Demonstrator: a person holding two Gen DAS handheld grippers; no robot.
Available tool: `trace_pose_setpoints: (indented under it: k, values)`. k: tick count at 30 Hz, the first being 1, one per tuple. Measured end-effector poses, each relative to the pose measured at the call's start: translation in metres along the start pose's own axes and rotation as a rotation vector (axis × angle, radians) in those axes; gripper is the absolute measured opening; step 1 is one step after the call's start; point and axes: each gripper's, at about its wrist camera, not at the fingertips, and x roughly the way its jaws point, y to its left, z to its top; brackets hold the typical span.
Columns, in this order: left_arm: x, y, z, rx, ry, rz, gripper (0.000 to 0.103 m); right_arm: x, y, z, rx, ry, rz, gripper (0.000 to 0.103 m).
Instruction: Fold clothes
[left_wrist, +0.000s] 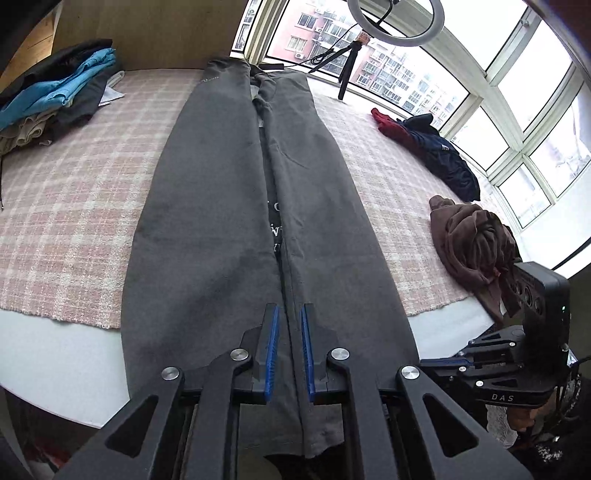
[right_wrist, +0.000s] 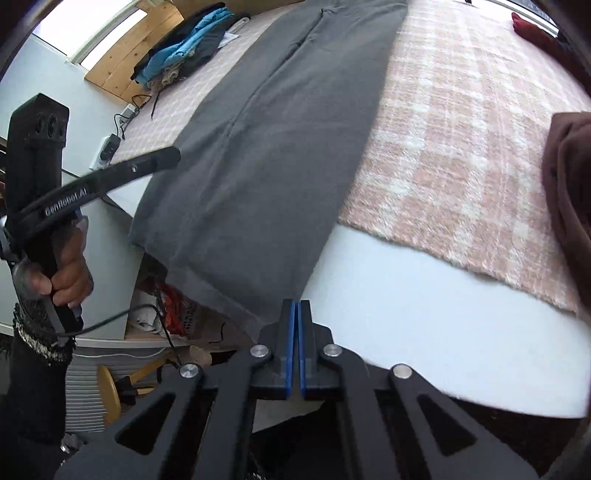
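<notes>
A dark grey garment (left_wrist: 229, 206) lies flat and long on the pink plaid blanket (left_wrist: 74, 192), both sides folded in to meet along a centre seam; its near end hangs over the table edge. My left gripper (left_wrist: 288, 314) is open, its blue pads apart above the seam near the near end, holding nothing. My right gripper (right_wrist: 296, 306) is shut and empty, off the garment's (right_wrist: 266, 155) right near corner over the white table edge (right_wrist: 406, 295). The left gripper (right_wrist: 162, 158) also shows in the right wrist view, over the garment's left edge.
A stack of folded clothes (left_wrist: 55, 96) with a blue piece on top sits at the far left. A red and navy garment (left_wrist: 436, 147) and a crumpled brown garment (left_wrist: 472, 243) lie at the right. A ring light on a tripod (left_wrist: 351, 55) stands by the window.
</notes>
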Motion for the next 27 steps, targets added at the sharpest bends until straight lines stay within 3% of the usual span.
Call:
trace_pose_setpoints:
  k: [5, 8, 10, 13, 16, 18, 20, 22, 24, 27]
  values:
    - [0.019, -0.020, 0.022, 0.054, 0.002, -0.039, 0.011, -0.014, -0.004, 0.004, 0.046, 0.047, 0.065, 0.004]
    - [0.040, -0.025, 0.031, 0.072, 0.065, -0.036, 0.015, -0.070, -0.006, 0.026, 0.013, -0.062, 0.056, 0.004]
    - [0.044, -0.024, 0.039, 0.075, 0.124, -0.019, 0.012, -0.110, -0.011, 0.056, 0.007, -0.137, 0.073, 0.004]
    - [0.013, -0.020, 0.069, 0.092, 0.059, -0.015, 0.012, -0.164, -0.020, 0.108, -0.015, -0.258, 0.091, 0.006]
    - [-0.019, -0.017, 0.103, 0.124, -0.018, 0.010, 0.016, -0.174, -0.024, 0.175, -0.086, -0.346, 0.032, 0.006]
    - [-0.038, -0.014, 0.125, 0.141, -0.063, 0.031, 0.016, -0.150, -0.034, 0.226, -0.078, -0.336, 0.035, 0.006]
    - [-0.033, -0.004, 0.136, 0.129, -0.053, 0.087, 0.016, -0.114, -0.042, 0.276, -0.064, -0.291, 0.042, 0.006]
    - [-0.028, 0.008, 0.137, 0.101, -0.029, 0.094, 0.016, -0.065, -0.044, 0.320, -0.063, -0.242, 0.019, 0.006]
    - [-0.025, 0.018, 0.130, 0.070, -0.006, 0.089, 0.016, -0.021, -0.046, 0.348, -0.050, -0.190, -0.011, 0.006]
    - [-0.029, 0.033, 0.117, 0.034, 0.022, 0.119, 0.016, 0.030, -0.045, 0.370, -0.039, -0.117, 0.020, 0.006]
